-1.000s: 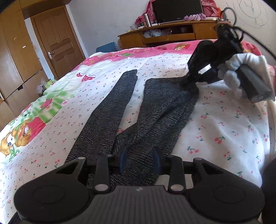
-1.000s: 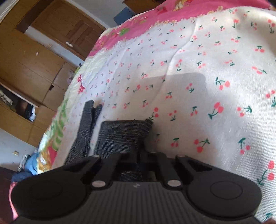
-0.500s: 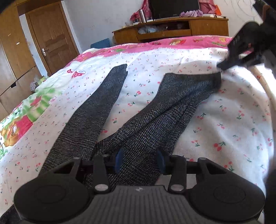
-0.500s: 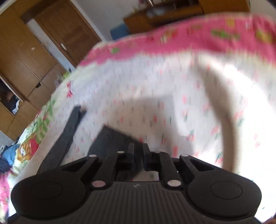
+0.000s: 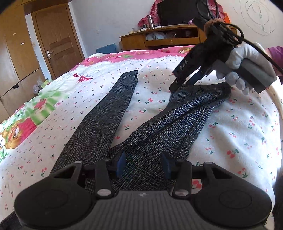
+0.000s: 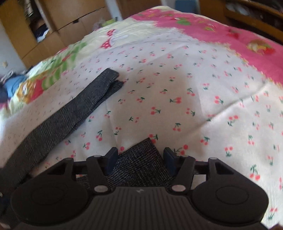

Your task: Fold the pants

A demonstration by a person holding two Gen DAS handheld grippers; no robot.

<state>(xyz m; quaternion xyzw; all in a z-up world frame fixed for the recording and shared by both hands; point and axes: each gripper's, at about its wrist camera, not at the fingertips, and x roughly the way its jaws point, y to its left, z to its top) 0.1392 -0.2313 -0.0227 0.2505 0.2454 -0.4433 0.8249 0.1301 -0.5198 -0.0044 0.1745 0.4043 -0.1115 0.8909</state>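
Note:
Dark grey checked pants [image 5: 99, 123] lie on the cherry-print bed sheet [image 5: 238, 132], their two legs spread in a V. My left gripper [image 5: 143, 164] stands open at the near end, where the legs join, with cloth lying between its blue pads. A white-gloved hand holds my right gripper [image 5: 185, 82] just above the right leg's hem [image 5: 203, 95]. In the right wrist view the right gripper [image 6: 140, 155] has its jaws opening, and the hem [image 6: 139, 168] lies loose between them. The left leg [image 6: 70, 113] stretches away on the sheet [image 6: 194, 97].
A wooden door [image 5: 58, 44] and wardrobe [image 5: 16, 58] stand beyond the bed on the left. A wooden TV stand [image 5: 168, 37] with a dark screen [image 5: 175, 12] is at the far end. The bed's edge [image 5: 277, 106] runs close on the right.
The right gripper drew the right leg's hem out to the right, let it go and opened. The legs lie wider apart. The left gripper's jaws stand a little wider.

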